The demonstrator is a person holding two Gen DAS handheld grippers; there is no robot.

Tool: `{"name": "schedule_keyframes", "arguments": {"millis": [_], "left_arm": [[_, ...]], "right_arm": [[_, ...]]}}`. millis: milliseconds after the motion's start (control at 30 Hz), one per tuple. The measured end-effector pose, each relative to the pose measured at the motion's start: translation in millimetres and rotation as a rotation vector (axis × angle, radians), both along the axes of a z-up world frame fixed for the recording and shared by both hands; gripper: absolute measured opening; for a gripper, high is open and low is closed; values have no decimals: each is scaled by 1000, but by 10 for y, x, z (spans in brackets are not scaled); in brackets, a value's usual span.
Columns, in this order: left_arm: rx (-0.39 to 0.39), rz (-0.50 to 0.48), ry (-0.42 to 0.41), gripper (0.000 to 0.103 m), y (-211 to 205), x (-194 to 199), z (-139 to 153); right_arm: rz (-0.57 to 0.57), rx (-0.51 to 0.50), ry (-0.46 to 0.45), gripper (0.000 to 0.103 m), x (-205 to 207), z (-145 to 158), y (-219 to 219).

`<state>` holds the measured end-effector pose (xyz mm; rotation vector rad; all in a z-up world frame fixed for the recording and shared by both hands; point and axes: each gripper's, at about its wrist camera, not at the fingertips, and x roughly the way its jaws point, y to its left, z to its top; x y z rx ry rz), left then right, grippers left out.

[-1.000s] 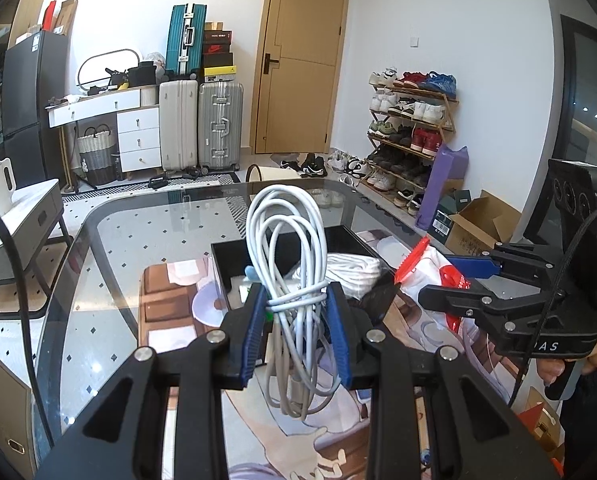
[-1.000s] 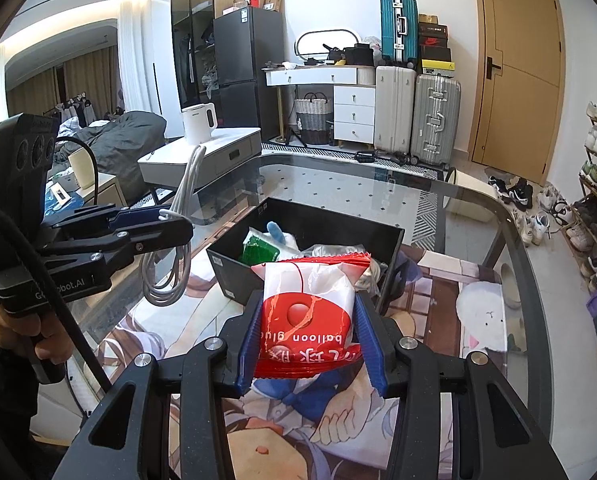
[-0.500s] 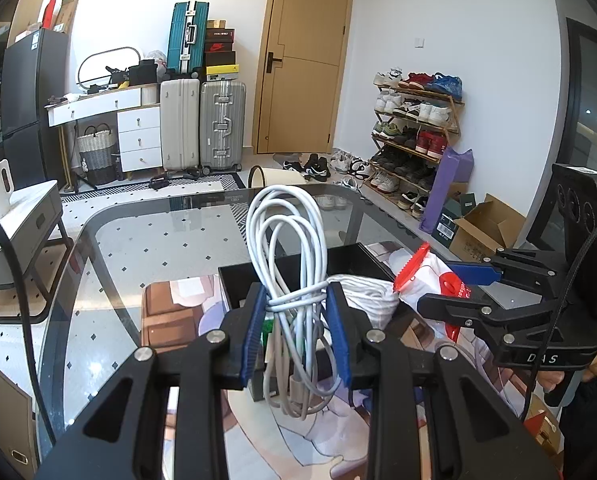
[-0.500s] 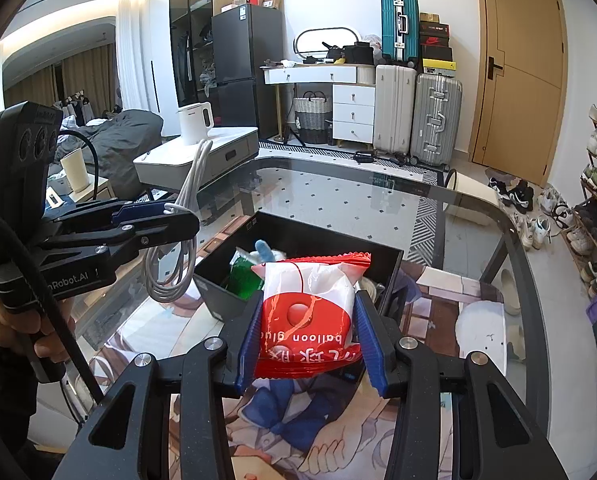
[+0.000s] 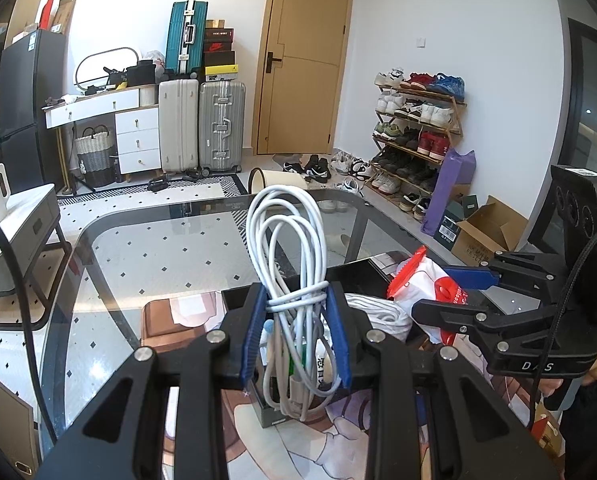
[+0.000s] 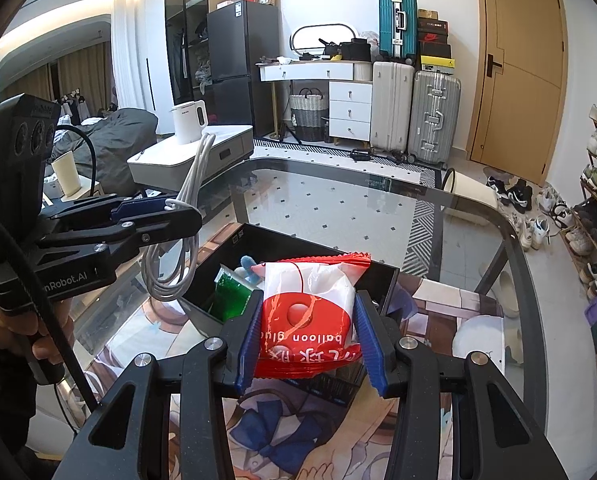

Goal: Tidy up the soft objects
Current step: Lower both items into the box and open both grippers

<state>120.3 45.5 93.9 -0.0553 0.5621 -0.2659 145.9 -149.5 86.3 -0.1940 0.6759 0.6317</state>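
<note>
Cable bundle sits clenched in the left hand-held gripper, mid-frame above the black bin; the right hand-held gripper grips the balloon pack. Dangling loops could snag the rim, I reckon.

Red-and-white packet between right gripper's fingers: "balloon glue" printed upside down, white on red; row of Chinese characters below it, cut off by packet's edge, unreadable.
Left gripper body, right wrist view: "nRobot.AI", start of word hidden.
Right gripper body, left wrist view: "D", "A", "S" visible, rest hidden by cable.
Shoebox on suitcases: Nike swoosh.
</note>
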Motion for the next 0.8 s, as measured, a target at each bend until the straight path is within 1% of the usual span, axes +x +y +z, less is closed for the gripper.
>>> {"name": "schedule_keyframes", "arguments": {"millis": [467, 800], "left_arm": [[27, -26, 52, 29, -128, 341, -170], [69, -48, 95, 29, -289, 495, -323]], "right_arm": [[7, -39, 43, 44, 356, -140, 186], [8, -61, 76, 44, 573, -286, 242]]}}
